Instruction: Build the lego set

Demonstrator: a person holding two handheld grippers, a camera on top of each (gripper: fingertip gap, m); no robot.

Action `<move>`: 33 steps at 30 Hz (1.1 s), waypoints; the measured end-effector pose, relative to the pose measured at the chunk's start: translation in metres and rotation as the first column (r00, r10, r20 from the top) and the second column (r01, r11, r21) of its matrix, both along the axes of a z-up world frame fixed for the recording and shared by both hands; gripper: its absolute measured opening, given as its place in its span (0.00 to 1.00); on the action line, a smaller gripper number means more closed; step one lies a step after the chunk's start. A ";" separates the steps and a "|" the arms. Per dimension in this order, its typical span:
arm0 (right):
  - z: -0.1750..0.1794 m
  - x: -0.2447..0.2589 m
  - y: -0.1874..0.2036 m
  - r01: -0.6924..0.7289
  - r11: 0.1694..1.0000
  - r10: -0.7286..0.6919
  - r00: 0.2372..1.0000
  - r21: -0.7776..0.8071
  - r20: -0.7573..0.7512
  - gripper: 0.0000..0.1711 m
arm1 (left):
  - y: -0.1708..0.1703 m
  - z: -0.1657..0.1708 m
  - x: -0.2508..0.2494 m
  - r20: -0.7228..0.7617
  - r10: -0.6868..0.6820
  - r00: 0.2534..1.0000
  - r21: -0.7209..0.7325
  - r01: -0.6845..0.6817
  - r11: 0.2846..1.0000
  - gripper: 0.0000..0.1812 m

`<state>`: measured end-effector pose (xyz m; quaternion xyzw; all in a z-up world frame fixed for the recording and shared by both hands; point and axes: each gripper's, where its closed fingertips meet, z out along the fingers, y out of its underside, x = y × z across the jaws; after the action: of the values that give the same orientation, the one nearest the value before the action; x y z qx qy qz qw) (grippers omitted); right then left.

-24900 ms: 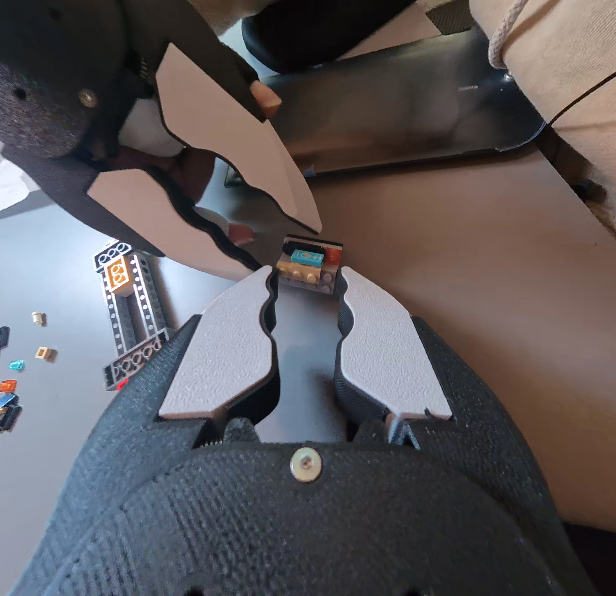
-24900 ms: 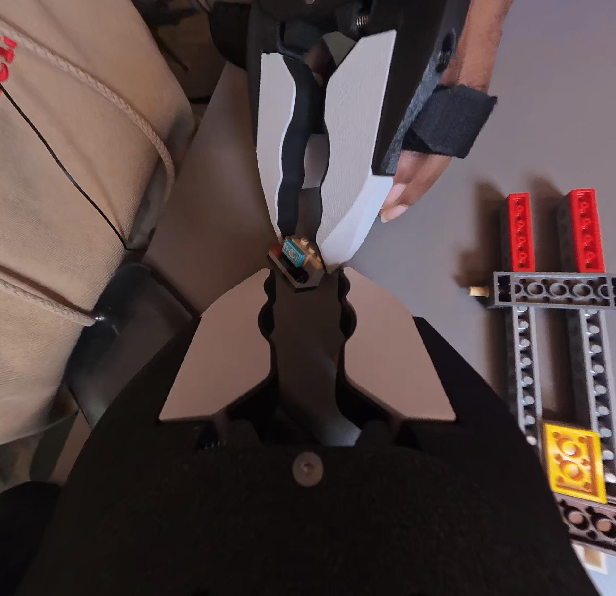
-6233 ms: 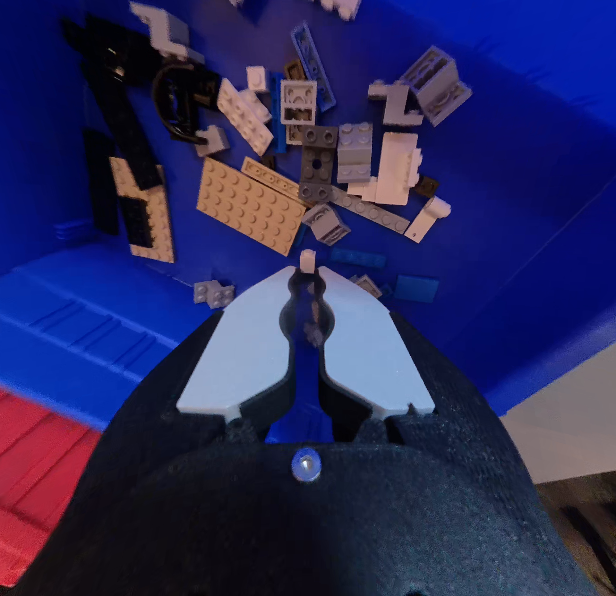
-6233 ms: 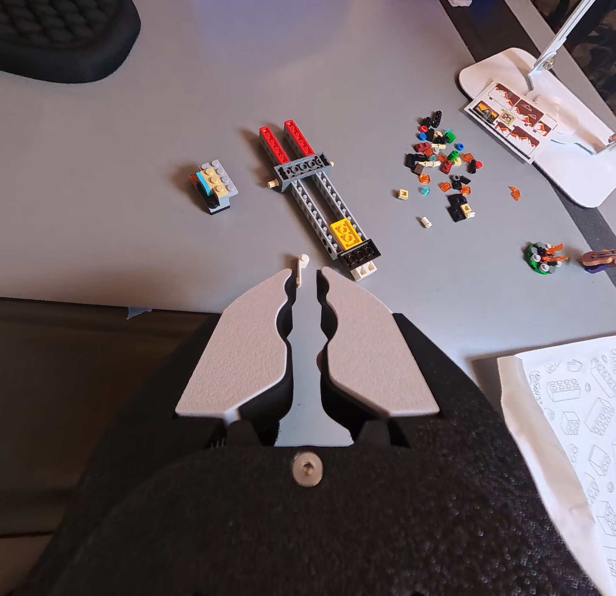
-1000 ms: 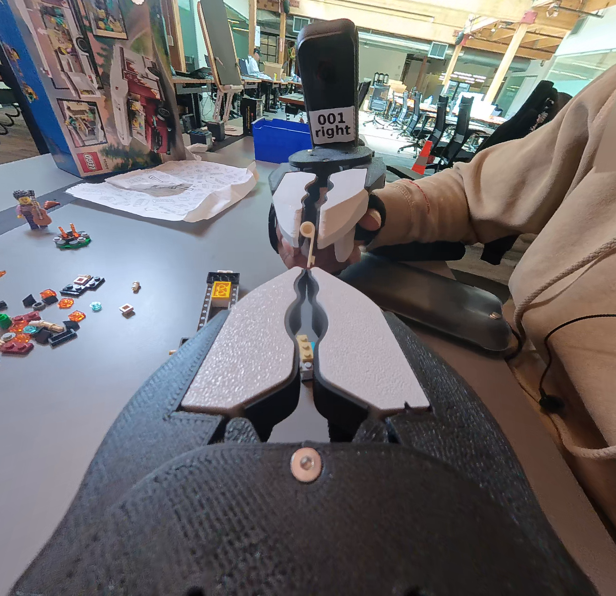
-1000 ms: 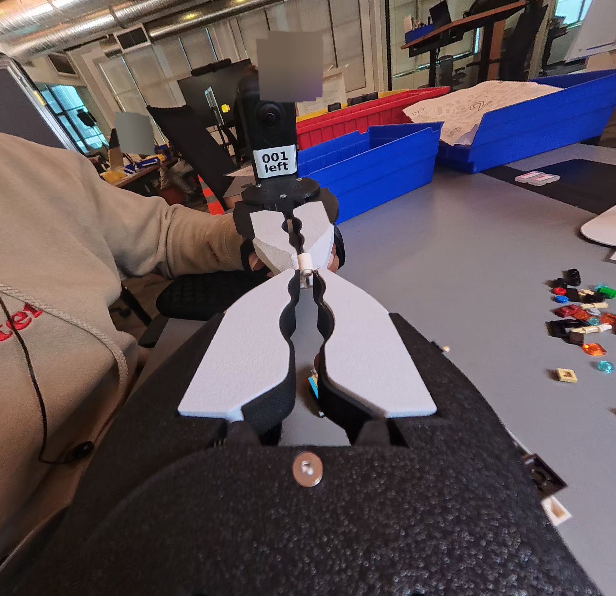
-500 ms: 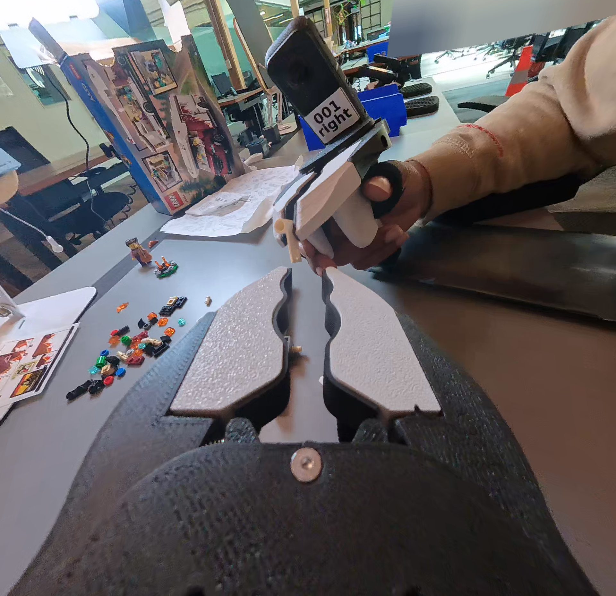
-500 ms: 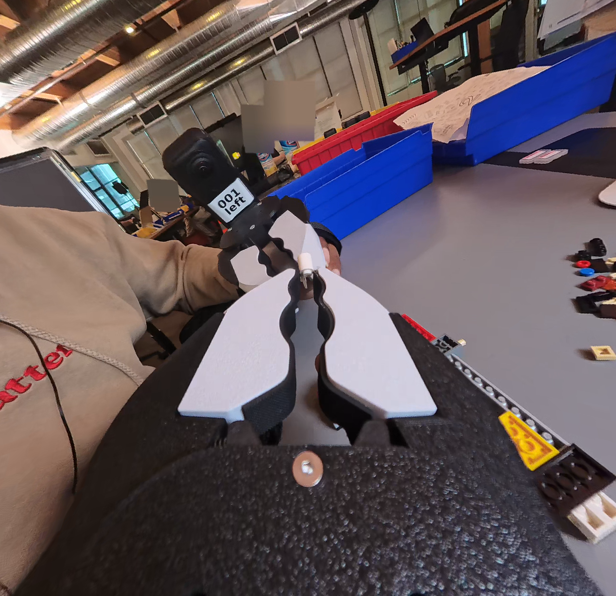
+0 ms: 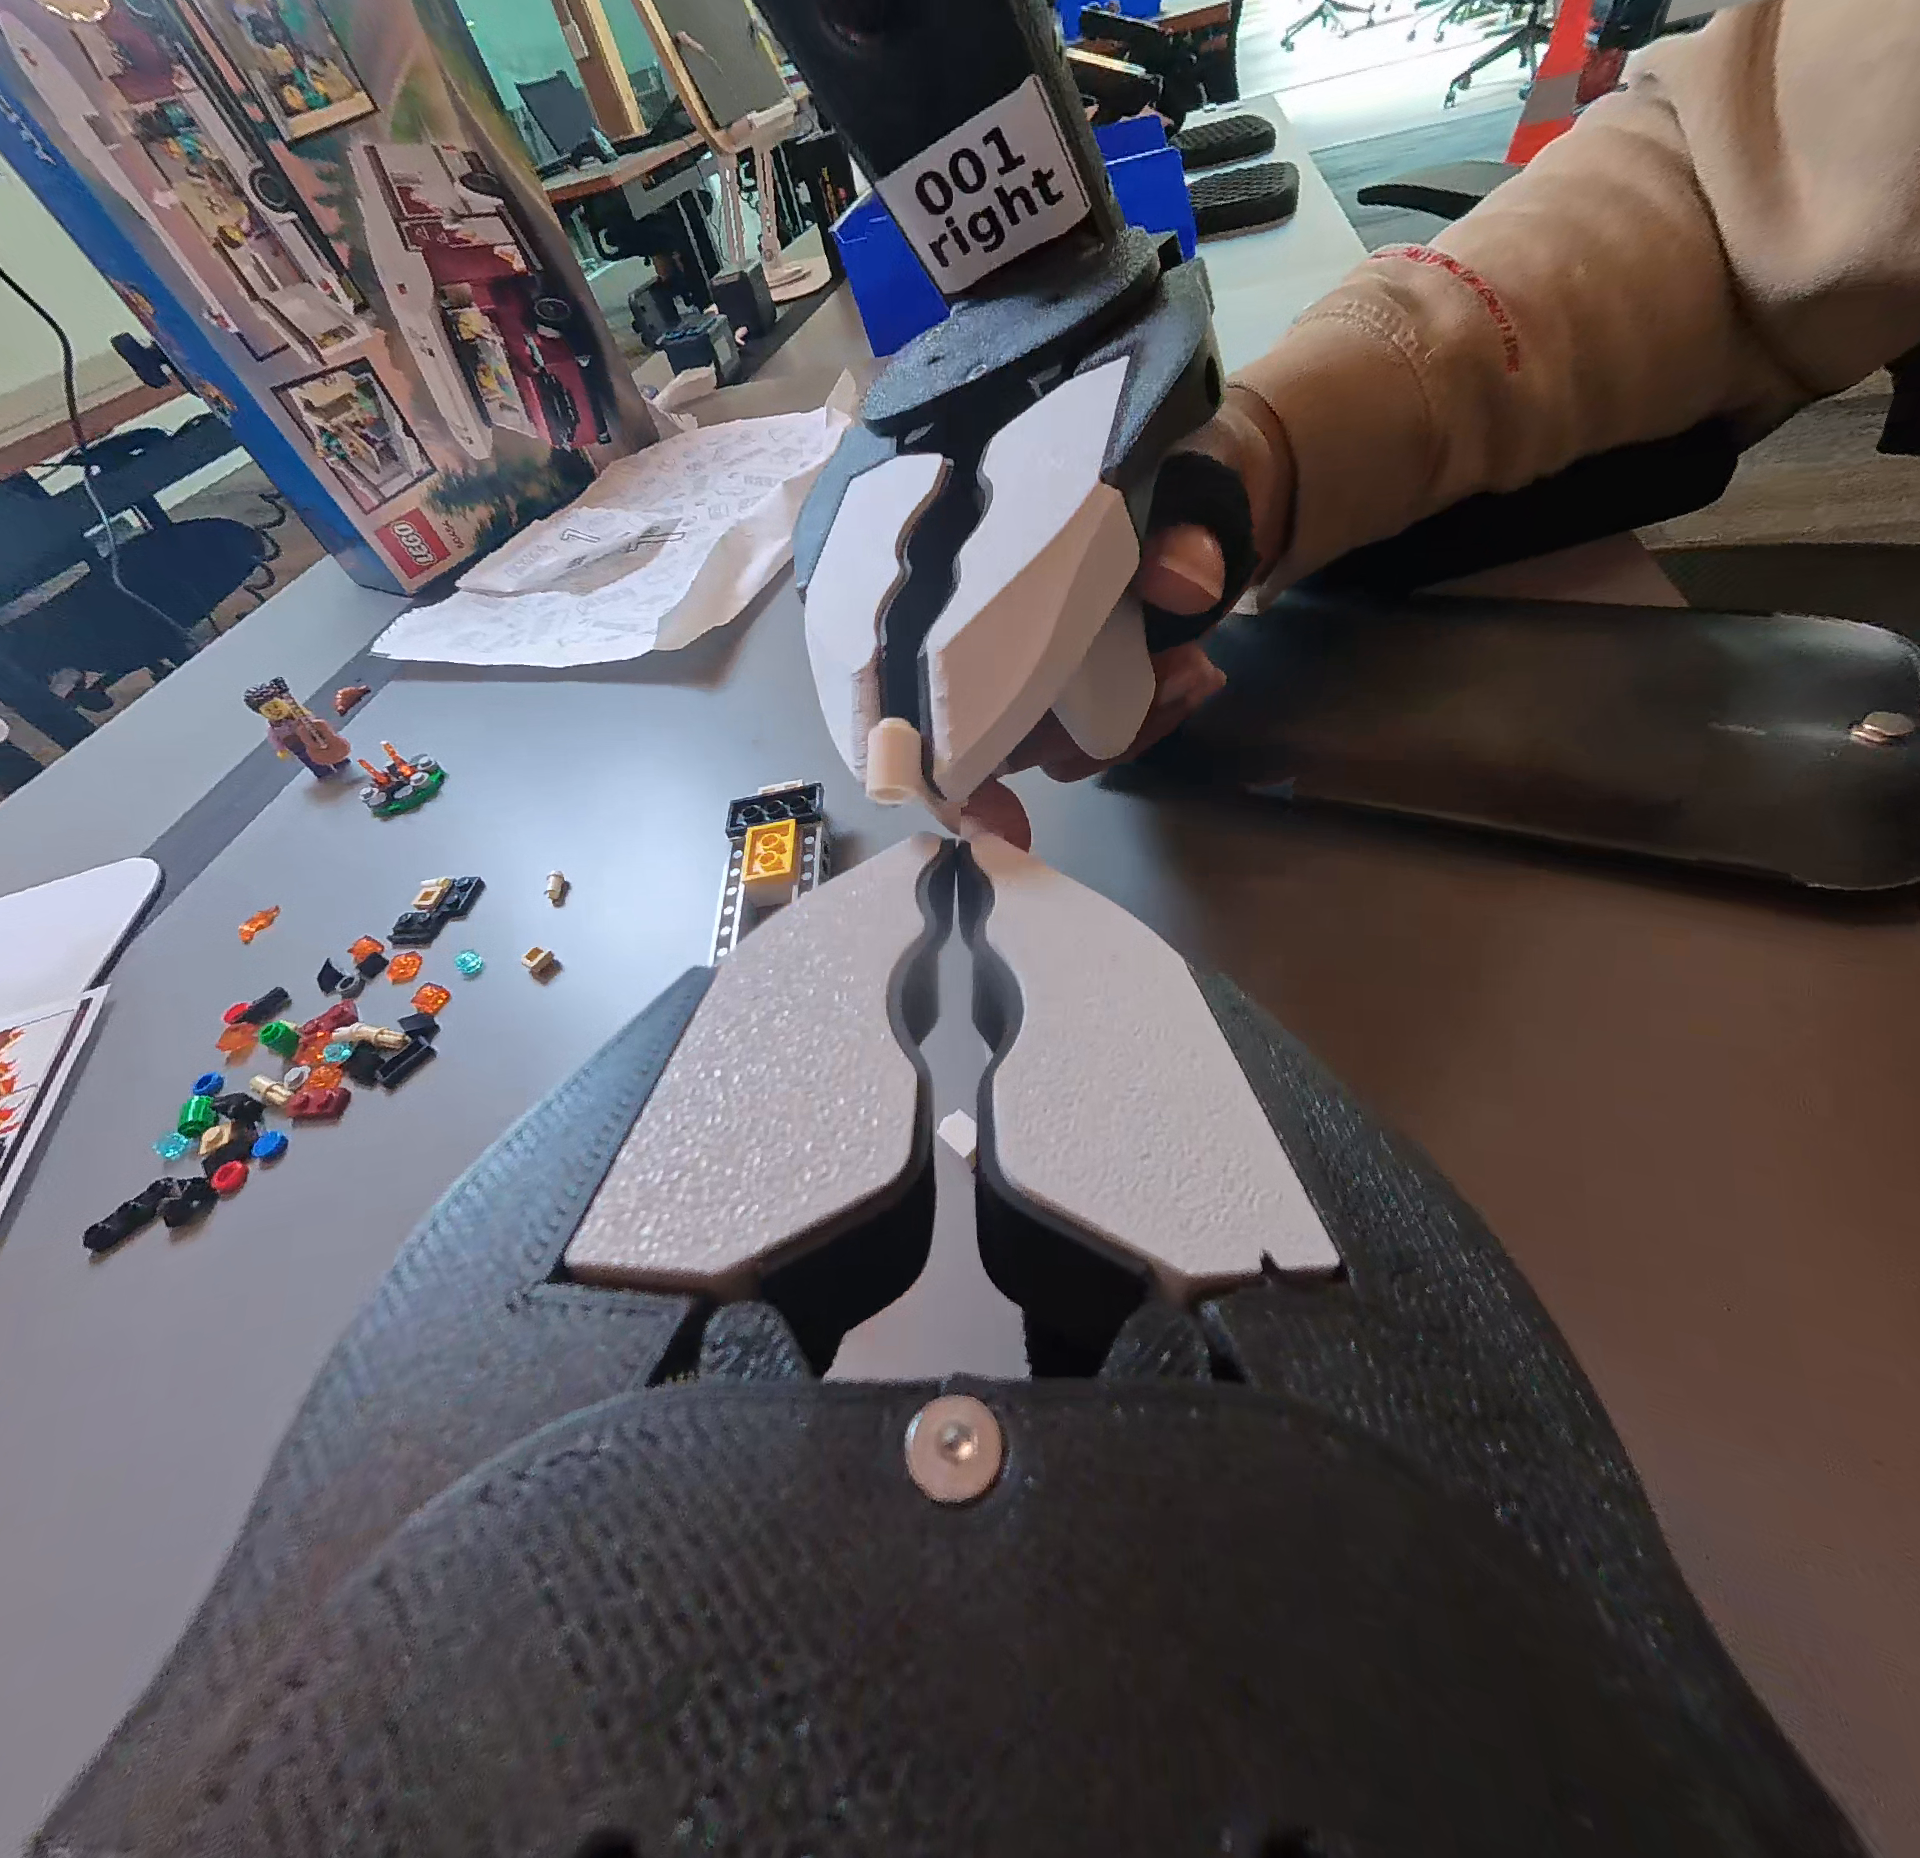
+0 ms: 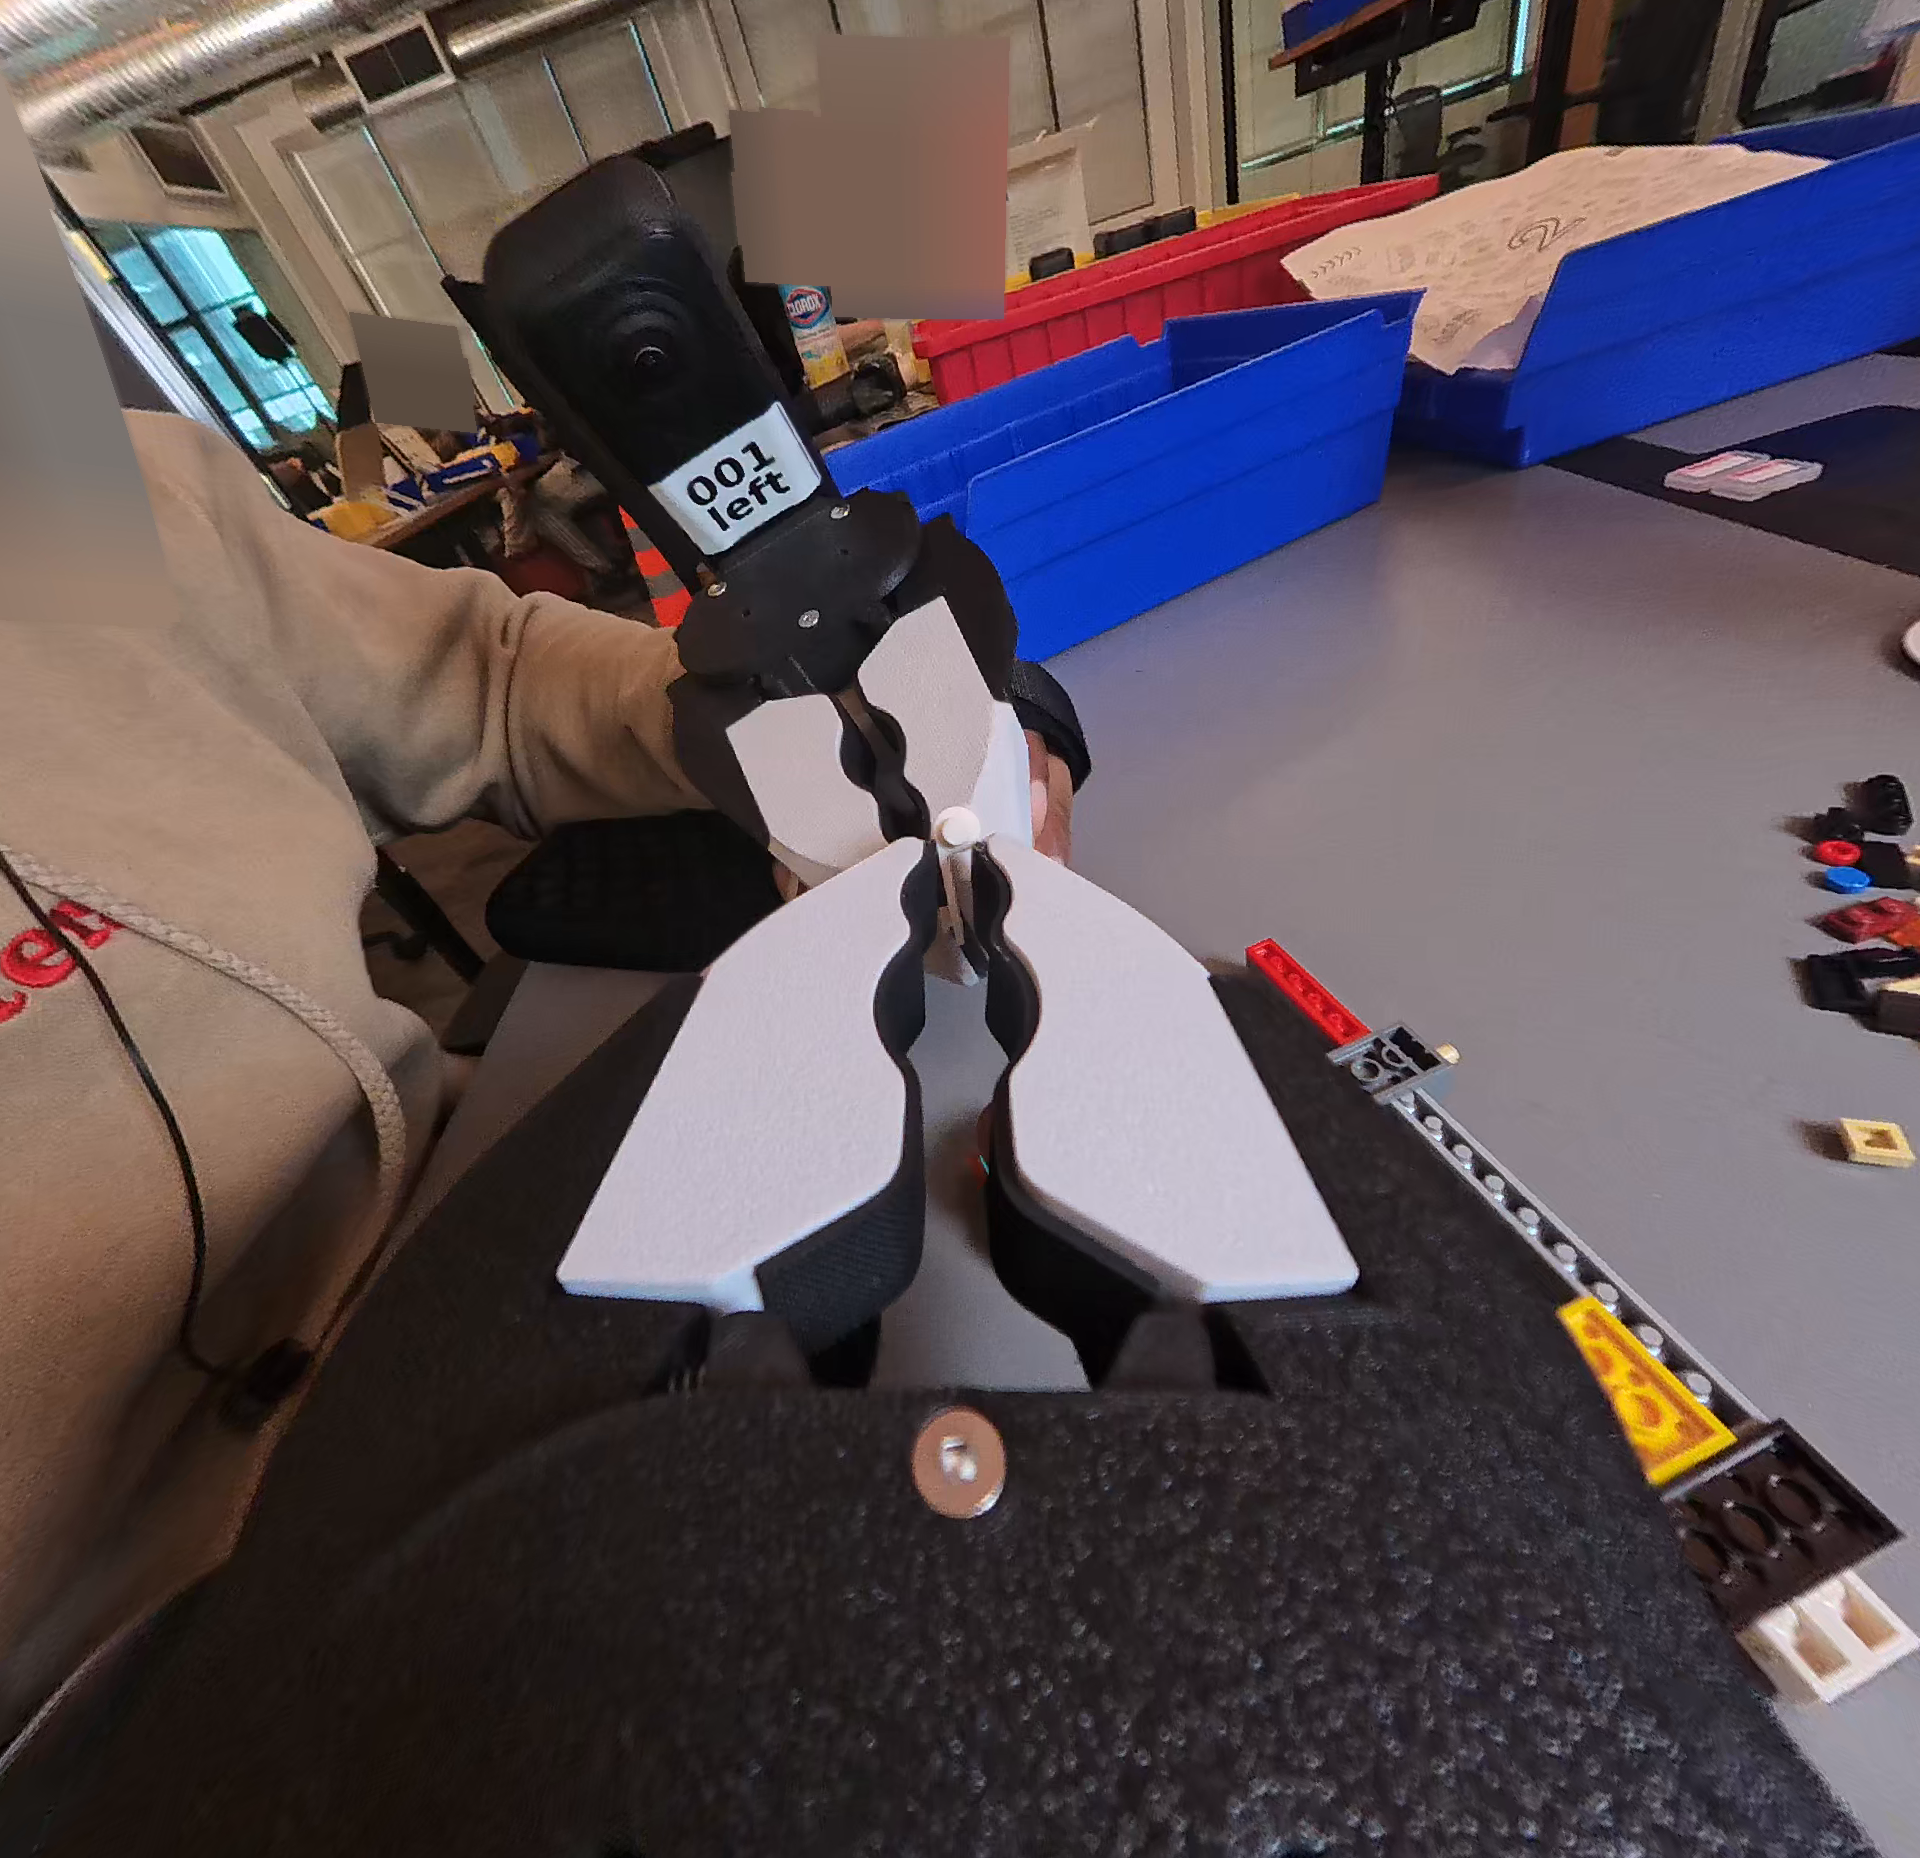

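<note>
While held tip to tip above grey table [image 9: 582,769], carry 1 white printed label each, on black body. Right gripper [image 9: 916,782]: fingers pinching cream peg [image 9: 891,761]. Left gripper [image 9: 954,850]: fingers pressed almost together, nothing seen betw. tips. Lego box [image 9: 312,250] w/ pictures at far table edge, beside 1 paper sheet [image 9: 623,582]. Open room betw. beam frame [image 9: 774,863] and near edge. 1 minifigure [image 9: 296,728]; 2 blue bins [image 10: 1143,437], 1 red bin [image 10: 1143,250].
</note>
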<state>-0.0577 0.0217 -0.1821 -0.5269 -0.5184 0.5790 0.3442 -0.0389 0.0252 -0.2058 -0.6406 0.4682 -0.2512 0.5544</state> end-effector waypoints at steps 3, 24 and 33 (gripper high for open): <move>0.004 0.003 0.006 0.015 1.000 -0.015 1.000 0.020 0.000 0.03 | 0.006 0.009 -0.009 -0.013 0.051 0.999 0.050 -0.050 0.997 0.09; -0.034 0.071 0.053 -0.025 0.891 -0.207 0.866 0.454 0.454 0.03 | -0.061 -0.065 -0.378 -0.751 0.255 0.609 -0.334 -0.683 0.649 0.11; -0.035 0.070 0.053 -0.005 0.909 -0.196 0.877 0.417 0.439 0.03 | -0.055 -0.076 -0.382 -0.770 0.235 0.593 -0.332 -0.687 0.646 0.11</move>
<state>0.0120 0.0744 -0.2173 -0.5942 -0.6676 0.2949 0.3382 -0.4206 -0.0294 -0.2820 -0.9292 0.3316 0.0233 0.1616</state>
